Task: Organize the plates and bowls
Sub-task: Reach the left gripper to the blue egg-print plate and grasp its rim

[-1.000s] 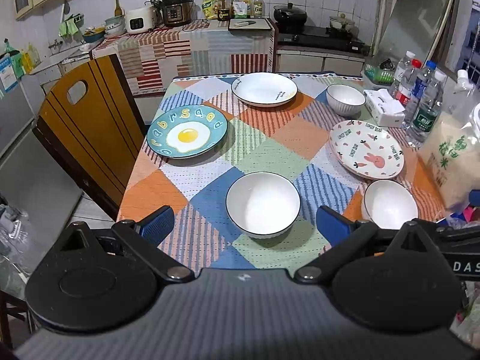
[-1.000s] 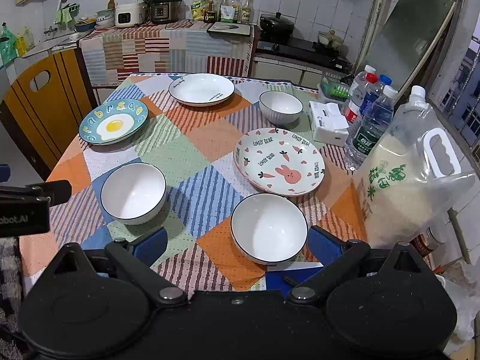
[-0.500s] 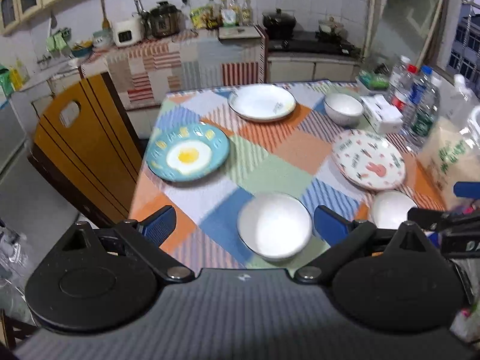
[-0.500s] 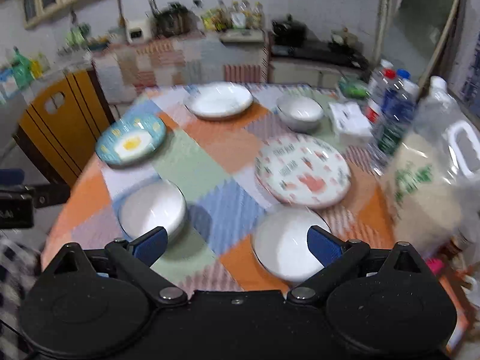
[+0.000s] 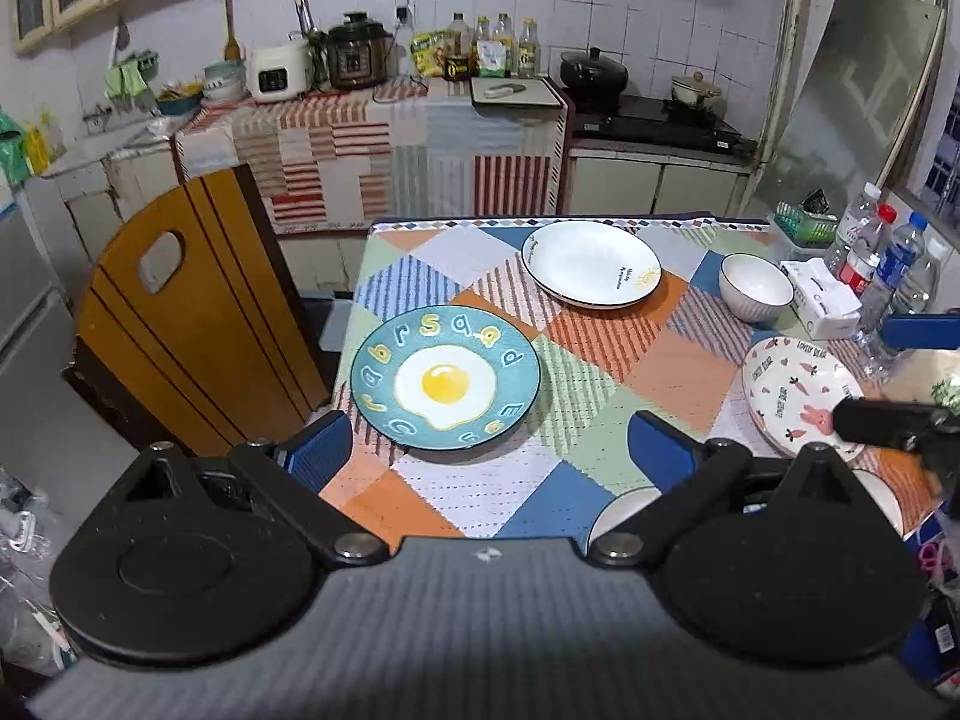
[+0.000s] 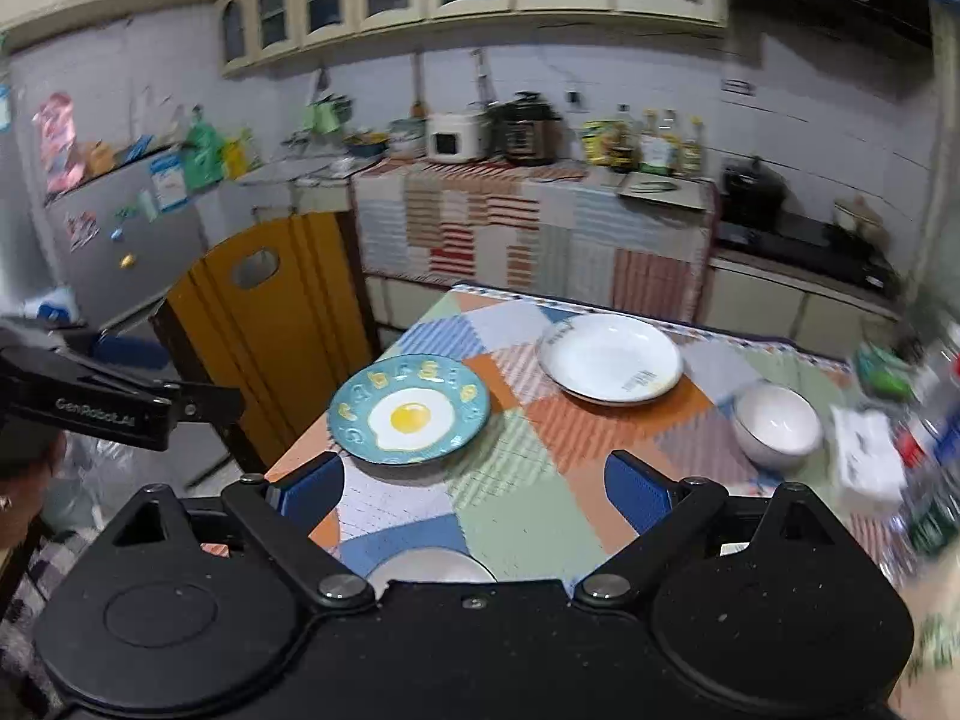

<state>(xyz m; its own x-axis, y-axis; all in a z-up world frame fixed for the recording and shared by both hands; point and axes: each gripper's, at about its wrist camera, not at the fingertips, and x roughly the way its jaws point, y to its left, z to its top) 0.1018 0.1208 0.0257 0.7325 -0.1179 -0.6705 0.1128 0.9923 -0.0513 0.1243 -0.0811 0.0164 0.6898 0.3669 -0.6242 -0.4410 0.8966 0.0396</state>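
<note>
A blue plate with a fried-egg picture (image 5: 447, 384) (image 6: 411, 414) lies near the left edge of the patchwork tablecloth (image 5: 660, 360). A white plate (image 5: 591, 264) (image 6: 609, 360) sits at the far side, with a small white bowl (image 5: 755, 294) (image 6: 777, 426) to its right. The pink rabbit plate (image 5: 798, 396) lies on the right. Two white bowls (image 5: 624, 510) (image 5: 879, 495) are mostly hidden. My left gripper (image 5: 489, 444) is open and empty just short of the egg plate. My right gripper (image 6: 474, 492) is wide, its jaws closing on nothing, above a white bowl (image 6: 429, 564).
A wooden chair back (image 5: 198, 312) stands against the table's left side. Water bottles (image 5: 888, 264), a tissue box (image 5: 822, 300) and a green basket (image 5: 807, 225) crowd the right edge. A covered kitchen counter (image 5: 390, 162) with appliances runs behind.
Both grippers have moved forward and left over the table. The near white bowls have slipped under the grippers, and the egg plate now fills the middle of both views. The right view has swung left.
</note>
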